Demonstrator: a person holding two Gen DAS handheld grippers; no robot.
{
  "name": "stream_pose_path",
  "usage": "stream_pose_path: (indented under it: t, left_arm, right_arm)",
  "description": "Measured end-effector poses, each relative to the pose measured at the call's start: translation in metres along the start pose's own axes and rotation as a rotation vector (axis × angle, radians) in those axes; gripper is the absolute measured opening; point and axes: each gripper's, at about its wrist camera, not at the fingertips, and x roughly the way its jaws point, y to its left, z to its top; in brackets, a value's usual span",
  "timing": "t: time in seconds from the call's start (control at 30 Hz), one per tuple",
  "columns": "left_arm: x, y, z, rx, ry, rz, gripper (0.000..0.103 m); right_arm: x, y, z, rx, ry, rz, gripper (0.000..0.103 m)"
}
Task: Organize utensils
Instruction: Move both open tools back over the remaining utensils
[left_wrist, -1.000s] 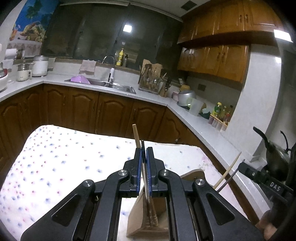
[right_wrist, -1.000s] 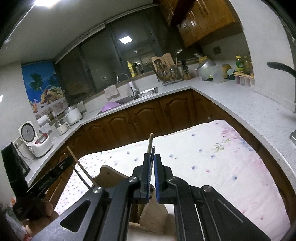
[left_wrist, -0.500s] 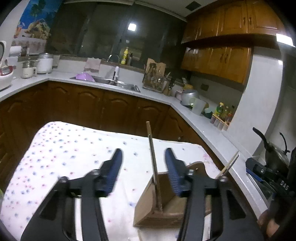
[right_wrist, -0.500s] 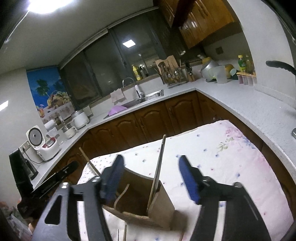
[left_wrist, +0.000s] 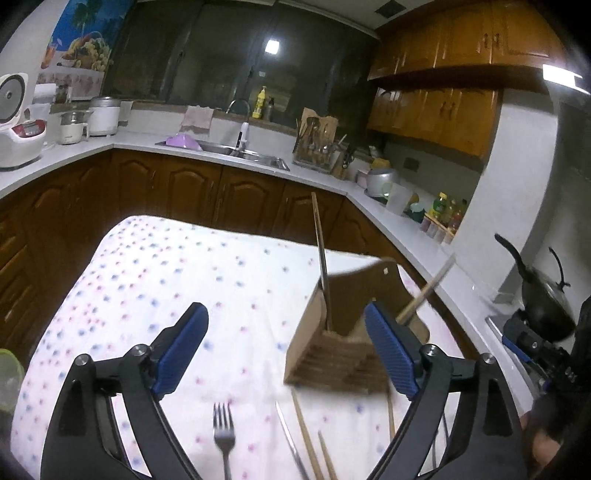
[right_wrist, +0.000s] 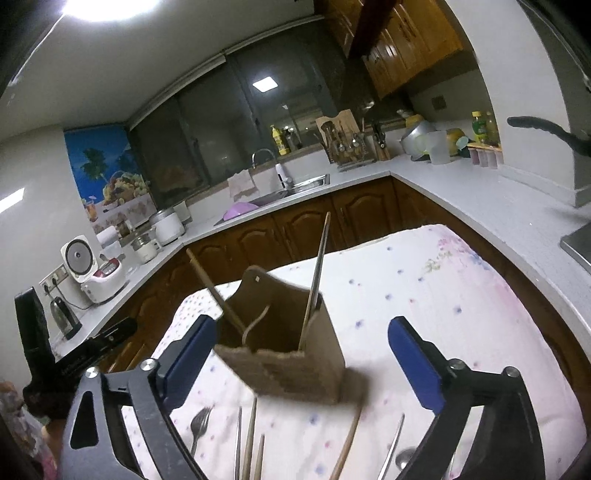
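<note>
A brown utensil holder (left_wrist: 325, 358) (right_wrist: 291, 362) stands on the dotted tablecloth (left_wrist: 184, 273). One chopstick (left_wrist: 320, 258) (right_wrist: 318, 269) stands nearly upright in it. A second chopstick (left_wrist: 428, 288) (right_wrist: 214, 288) leans out to the side. My left gripper (left_wrist: 284, 312) hangs just short of the holder, its jaws opening with nothing pressed between them. My right gripper (right_wrist: 302, 325) faces the holder the same way, jaws opening and holding nothing. A fork (left_wrist: 223, 435) (right_wrist: 199, 424), loose chopsticks (left_wrist: 306, 435) (right_wrist: 251, 439) and a spoon (right_wrist: 397, 446) lie on the cloth near me.
Dark wooden cabinets and a white counter (left_wrist: 332, 184) wrap around the table, with a sink (left_wrist: 236, 151), a rice cooker (left_wrist: 18, 136) and a kettle (left_wrist: 543, 295). A hand with the other gripper (right_wrist: 74, 362) shows at the left edge of the right wrist view.
Both grippers went from shut on a chopstick to wide open. Both chopsticks now rest in the holder. Both hands drew back, bringing the cutlery on the cloth into view.
</note>
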Motion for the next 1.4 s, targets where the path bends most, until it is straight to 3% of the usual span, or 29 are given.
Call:
stream_pose_path:
  t: [0.4,0.63,1.07,1.4]
  left_arm:
    - [-0.045,-0.003,-0.042,0.024,0.016,0.014,0.092]
    - [-0.058,-0.001,-0.062,0.023,0.052,0.013,0.092]
    - [-0.047,-0.008,-0.095,0.057,0.166,0.035,0.092]
    - [-0.029,-0.01,-0.1,0.067,0.229,0.05,0.092]
  right_arm:
    - [-0.054,0.007,-0.04,-0.061,-0.01,-0.037,0.1]
    - [-0.068,0.007,-0.069,-0.075,0.032,-0.061,0.1]
    - [-0.063,-0.008,-0.096,-0.048,0.12,-0.1,0.1]
    - [-0.042,-0.019,-0.107,-0.035,0.186,-0.113,0.1]
